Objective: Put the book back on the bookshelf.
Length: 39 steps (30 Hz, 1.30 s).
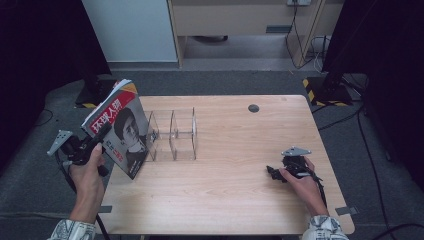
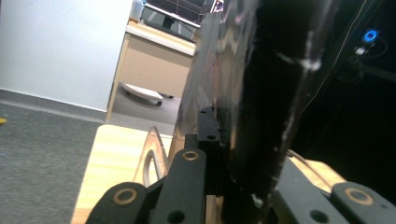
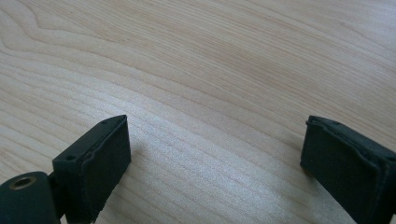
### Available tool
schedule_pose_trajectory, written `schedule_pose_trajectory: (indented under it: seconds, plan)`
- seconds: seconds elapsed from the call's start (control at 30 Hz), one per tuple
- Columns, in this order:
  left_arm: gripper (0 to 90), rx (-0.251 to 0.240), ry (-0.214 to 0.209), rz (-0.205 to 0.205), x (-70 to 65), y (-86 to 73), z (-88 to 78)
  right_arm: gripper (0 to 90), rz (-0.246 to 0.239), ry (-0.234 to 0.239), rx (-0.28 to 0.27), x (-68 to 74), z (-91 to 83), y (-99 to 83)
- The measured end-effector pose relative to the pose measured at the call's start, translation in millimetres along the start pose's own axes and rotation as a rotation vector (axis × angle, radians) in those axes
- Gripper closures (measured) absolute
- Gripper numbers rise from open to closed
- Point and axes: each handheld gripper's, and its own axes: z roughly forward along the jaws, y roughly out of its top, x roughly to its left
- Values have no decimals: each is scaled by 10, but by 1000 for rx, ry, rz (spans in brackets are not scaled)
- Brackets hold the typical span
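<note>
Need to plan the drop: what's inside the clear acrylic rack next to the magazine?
The clear acrylic rack shows only wood table through its open slots. The magazine, clamped in the left hand-held gripper, covers its leftmost end, so that part can't be checked.

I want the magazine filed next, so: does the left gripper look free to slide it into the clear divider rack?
Probably yes. The left gripper is shut on the magazine, held upright right beside the clear divider rack, whose slots look empty. The right gripper rests far off on the table.
</note>
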Motion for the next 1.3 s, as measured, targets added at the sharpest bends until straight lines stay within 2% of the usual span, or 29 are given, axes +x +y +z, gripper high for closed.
schedule_pose_trajectory:
  seconds: [0.07, 0.2, 0.47, 0.7, 0.83, 1.3]
  plan:
    - [860, -11, 3, -17, -11, -17, 1, 86, 0, 0, 0, 0, 0, 0]
    - [856, -3, 32, 40, -45, -33, 8, 86, 0, 0, 0, 0, 0, 0]
    - [843, 1, 51, 50, -5, -47, -7, 86, -3, 0, 0, -2, 0, -1]
    - [771, 19, 64, 137, -60, -46, -2, 86, 0, 0, 0, 1, 0, 0]
    - [764, 32, 57, 157, -57, -40, 2, 86, -4, 0, 0, -2, 0, -1]
    - [455, 91, 59, 272, -47, -117, -22, 85, -1, 0, 0, 0, 0, 0]
